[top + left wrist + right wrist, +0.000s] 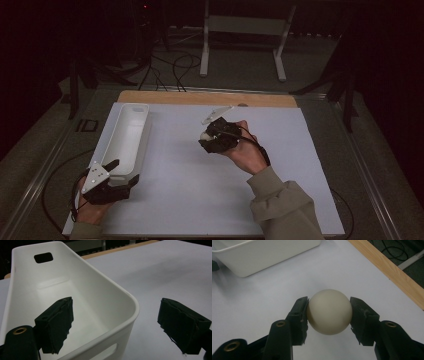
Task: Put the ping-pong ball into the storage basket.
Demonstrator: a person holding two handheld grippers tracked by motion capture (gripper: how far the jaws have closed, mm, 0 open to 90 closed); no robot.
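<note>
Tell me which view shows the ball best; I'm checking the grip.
The right gripper view: the ball sits large between the right gripper pads. The high view gives a pale speck.

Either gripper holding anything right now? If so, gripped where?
The right gripper holds the ball, pads clamped on its opposite sides at mid-height. The left gripper holds nothing: its jaws are open, straddling the bin wall at the near corner.

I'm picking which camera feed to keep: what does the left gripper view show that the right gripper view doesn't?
Left gripper view: the bin's bare inside and handle slot, with the left claw open astride its near corner. Right gripper view: a cream ball pinched in the right claw, plus the table's wooden edge up close. Both: the white bin and white tabletop.
</note>
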